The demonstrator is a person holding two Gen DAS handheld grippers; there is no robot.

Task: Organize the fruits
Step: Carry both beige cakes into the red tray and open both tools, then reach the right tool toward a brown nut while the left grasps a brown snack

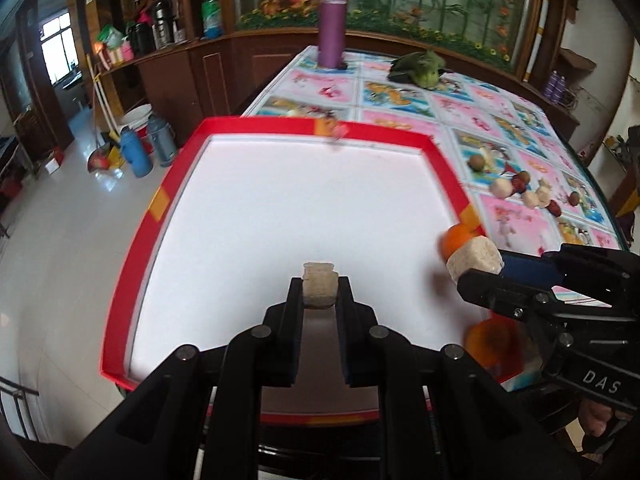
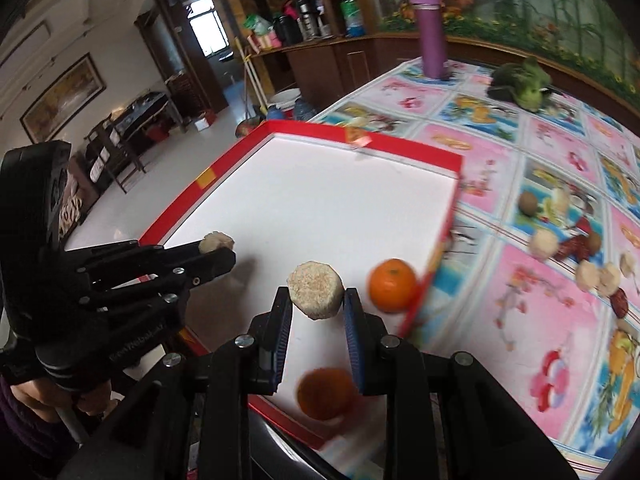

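Left wrist view: your left claw grips a small beige cake at lower centre, above the red-rimmed white tray.

Right wrist view: your right claw pinches a larger beige cake; two oranges sit in the tray's lower right corner.

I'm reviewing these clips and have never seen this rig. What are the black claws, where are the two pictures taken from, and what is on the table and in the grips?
No robot here: a person holds a two-finger gripper in each hand, each with a camera looking along its fingers. The left view shows the left gripper shut on a small beige cake; the right gripper enters from the side. The right view shows the right gripper shut on a bigger beige cake. Both hover over a red-rimmed white tray holding two oranges. More cakes and red fruits lie on the patterned tablecloth, beside a purple flask.
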